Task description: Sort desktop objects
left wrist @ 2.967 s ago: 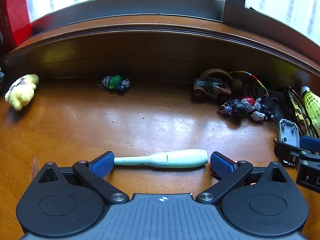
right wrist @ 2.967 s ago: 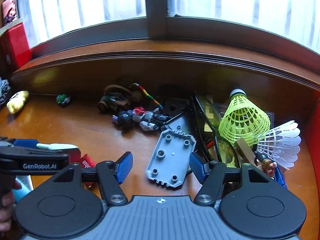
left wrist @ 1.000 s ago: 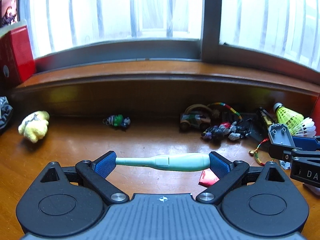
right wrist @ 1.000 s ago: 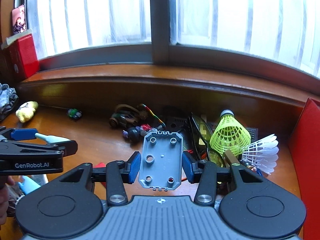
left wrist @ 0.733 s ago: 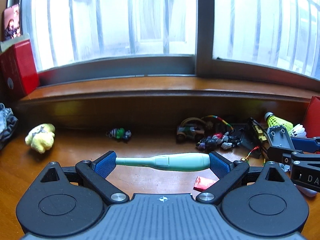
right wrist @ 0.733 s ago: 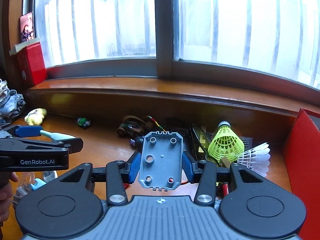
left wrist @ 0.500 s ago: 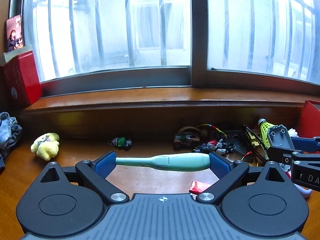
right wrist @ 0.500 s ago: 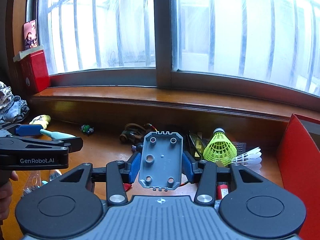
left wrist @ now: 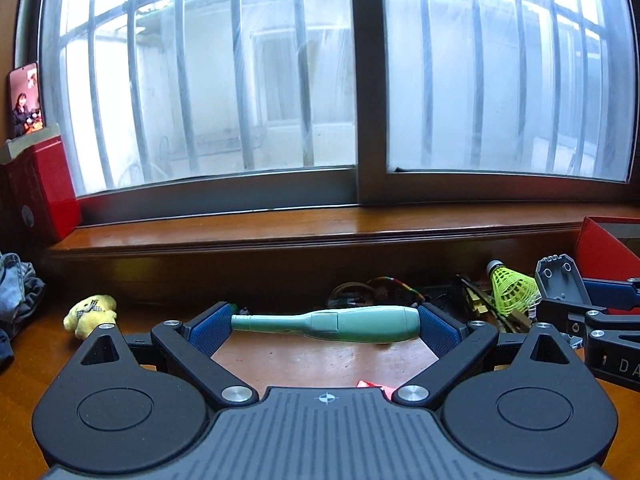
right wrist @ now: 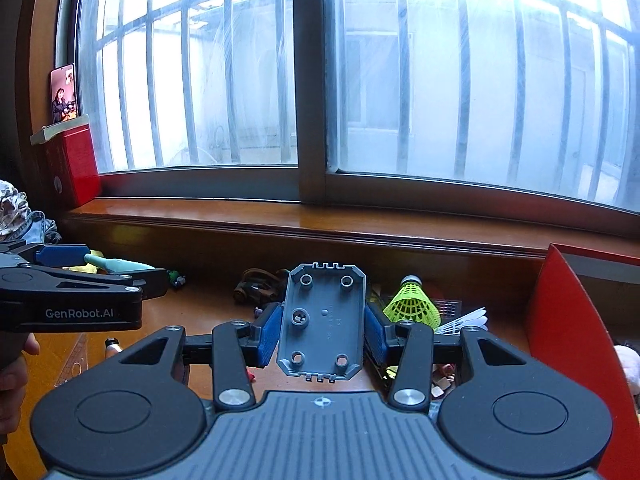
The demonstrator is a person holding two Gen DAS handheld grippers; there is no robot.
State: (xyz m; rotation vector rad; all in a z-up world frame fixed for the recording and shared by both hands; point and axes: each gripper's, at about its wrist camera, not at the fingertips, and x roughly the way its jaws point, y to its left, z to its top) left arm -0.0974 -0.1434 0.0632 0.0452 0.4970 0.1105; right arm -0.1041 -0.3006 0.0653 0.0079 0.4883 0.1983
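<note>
My left gripper (left wrist: 325,326) is shut on a mint-green pen-shaped tool (left wrist: 328,322), held crosswise by its ends above the wooden desk (left wrist: 320,360). My right gripper (right wrist: 323,330) is shut on a grey plastic plate (right wrist: 322,320) with round holes, held upright in the air. In the left wrist view the grey plate (left wrist: 558,276) and right gripper show at the far right. The right wrist view has the left gripper (right wrist: 72,288) with the green tool (right wrist: 120,266) at its left edge.
A red box (right wrist: 568,340) stands open at the right. A yellow-green shuttlecock (right wrist: 412,304), a white shuttlecock (right wrist: 468,320), a toy car (right wrist: 256,282) and small figures lie by the sill. A yellow plush (left wrist: 90,314) and clothes (left wrist: 16,296) are at left. A red box (left wrist: 44,196) sits on the sill.
Both grippers have lifted and tilted upward with their objects, so the window fills more of each view. Three seconds ago the right gripper was open over the plate on the desk; now it grips it.
</note>
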